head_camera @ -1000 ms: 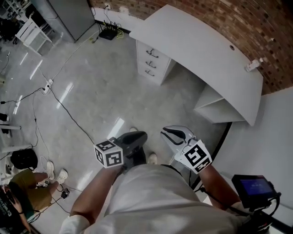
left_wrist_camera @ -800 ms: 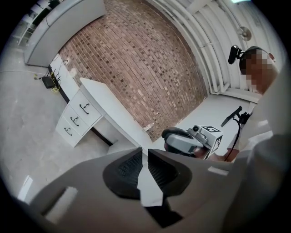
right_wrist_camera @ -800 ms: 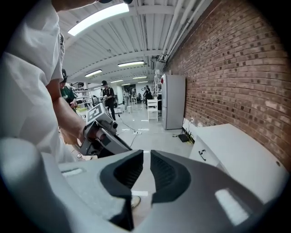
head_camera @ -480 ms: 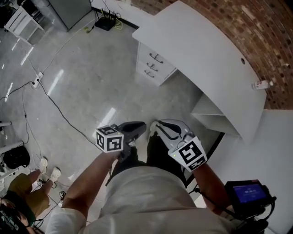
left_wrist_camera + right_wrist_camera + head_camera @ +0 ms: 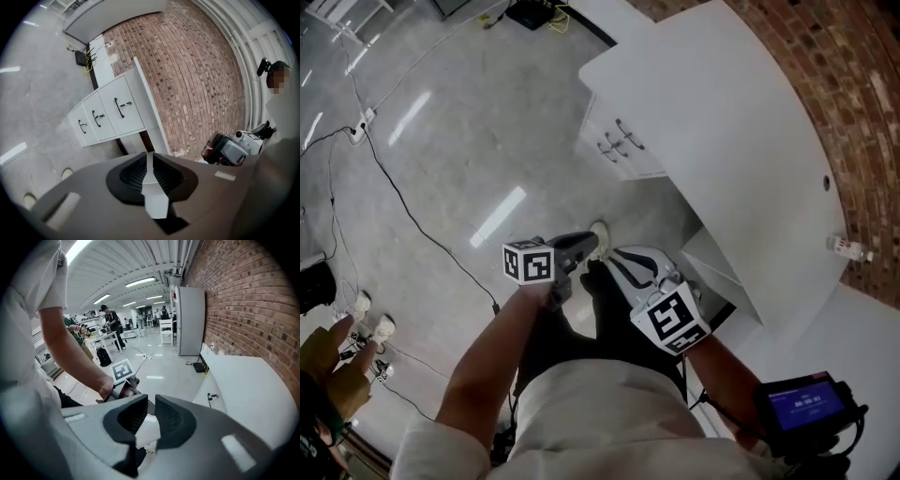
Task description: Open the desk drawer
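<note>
Left tongs (image 5: 585,243) and right tongs (image 5: 616,259) closed, empty, well apart from desk drawers (image 5: 619,146), floor (image 5: 487,131) between.

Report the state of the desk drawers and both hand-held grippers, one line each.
Desk drawers: all three closed, nothing touching the handles.
Left hand-held gripper: jaws together, empty.
Right hand-held gripper: jaws nearly together, empty.

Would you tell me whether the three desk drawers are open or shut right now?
Shut. The left gripper view shows all three drawers with their fronts flush in one plane, none pulled out.
</note>
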A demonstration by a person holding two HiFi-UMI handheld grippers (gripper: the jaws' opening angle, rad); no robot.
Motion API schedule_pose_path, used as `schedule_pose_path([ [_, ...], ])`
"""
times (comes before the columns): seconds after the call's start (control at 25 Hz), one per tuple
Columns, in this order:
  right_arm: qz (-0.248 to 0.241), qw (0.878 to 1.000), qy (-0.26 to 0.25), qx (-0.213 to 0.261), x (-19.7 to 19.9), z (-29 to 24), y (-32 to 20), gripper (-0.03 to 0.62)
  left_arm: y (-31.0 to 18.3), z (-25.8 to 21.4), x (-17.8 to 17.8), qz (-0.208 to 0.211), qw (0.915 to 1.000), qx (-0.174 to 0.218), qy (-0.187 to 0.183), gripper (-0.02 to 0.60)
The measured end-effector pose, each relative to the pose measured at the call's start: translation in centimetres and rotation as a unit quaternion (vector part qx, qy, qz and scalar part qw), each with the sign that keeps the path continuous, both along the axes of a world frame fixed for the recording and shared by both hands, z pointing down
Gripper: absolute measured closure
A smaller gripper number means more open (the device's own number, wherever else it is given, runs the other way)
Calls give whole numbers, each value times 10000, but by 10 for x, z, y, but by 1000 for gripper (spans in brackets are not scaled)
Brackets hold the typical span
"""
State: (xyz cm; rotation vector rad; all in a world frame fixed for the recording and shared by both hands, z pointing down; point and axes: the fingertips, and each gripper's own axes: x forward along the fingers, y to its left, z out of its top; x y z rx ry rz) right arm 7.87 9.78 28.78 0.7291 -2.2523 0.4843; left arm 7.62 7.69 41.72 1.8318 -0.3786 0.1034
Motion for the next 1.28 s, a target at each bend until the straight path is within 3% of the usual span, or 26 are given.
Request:
schedule_pose_path([
  [0.16,-133,9994,221,-229,10,46,-24,559,-48,70,19,-356,9992,-157,113,540],
  [0.36,-234,9970,480,-564,31,115,-35,559,-95,167,47,-915,9928,-655,415,529],
  [0.56,-315,9949,608,-740,36,170,-43,559,-146,238,57,-1325,9869,-768,510,526],
  [0.96,-687,9876,1155,-816,49,207,-45,559,-206,310,93,-1657,9792,-959,673,518],
  [1.28,-682,9849,1349,-842,64,225,-39,559,-235,343,110,-1892,9731,-1113,693,517],
])
